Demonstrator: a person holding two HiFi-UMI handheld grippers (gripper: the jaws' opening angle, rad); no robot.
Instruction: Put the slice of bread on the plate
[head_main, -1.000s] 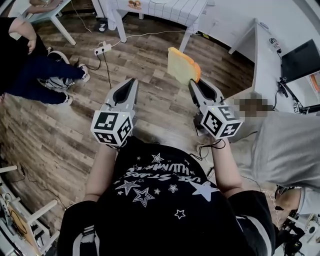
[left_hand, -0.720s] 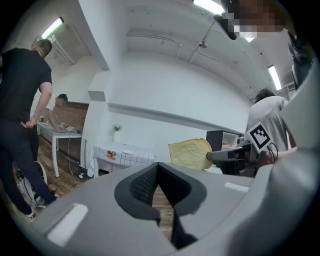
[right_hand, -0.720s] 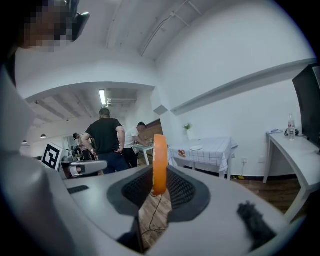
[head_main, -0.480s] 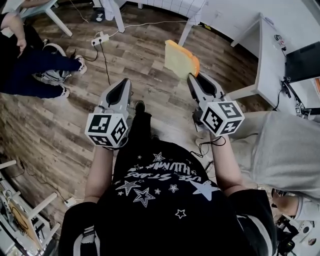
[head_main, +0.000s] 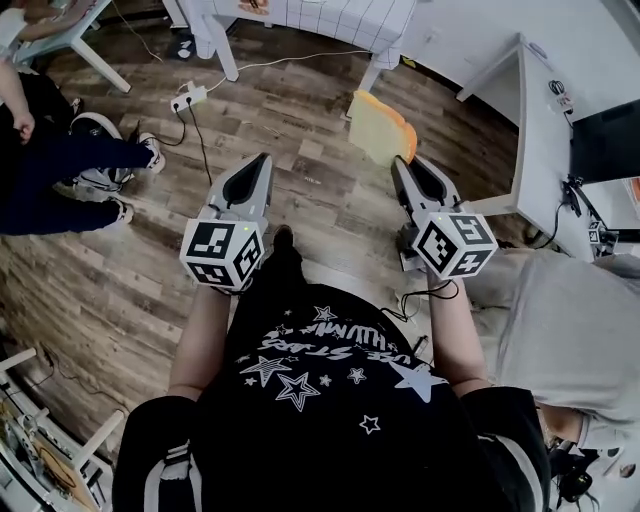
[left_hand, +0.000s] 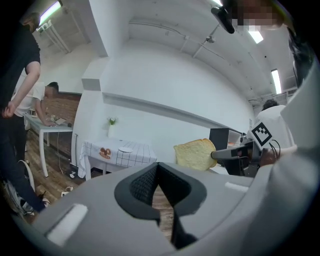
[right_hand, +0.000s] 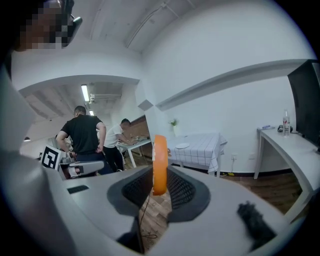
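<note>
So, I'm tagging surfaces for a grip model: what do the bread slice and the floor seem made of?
The bread slice: pale, matte, porous face with a smooth orange crust; possibly a foam or plastic replica, can't be sure. The floor: matte wood-look planks, grain and seams showing; real wood or laminate, unclear.

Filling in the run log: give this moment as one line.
right gripper: shut on bread slice, held upright | left gripper: shut, empty | plate: on checked table

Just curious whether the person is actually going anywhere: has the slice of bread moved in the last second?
Yes, a little. Clamped in the right gripper, the slice of bread now sits farther right of the power strip on the floor than before.
</note>
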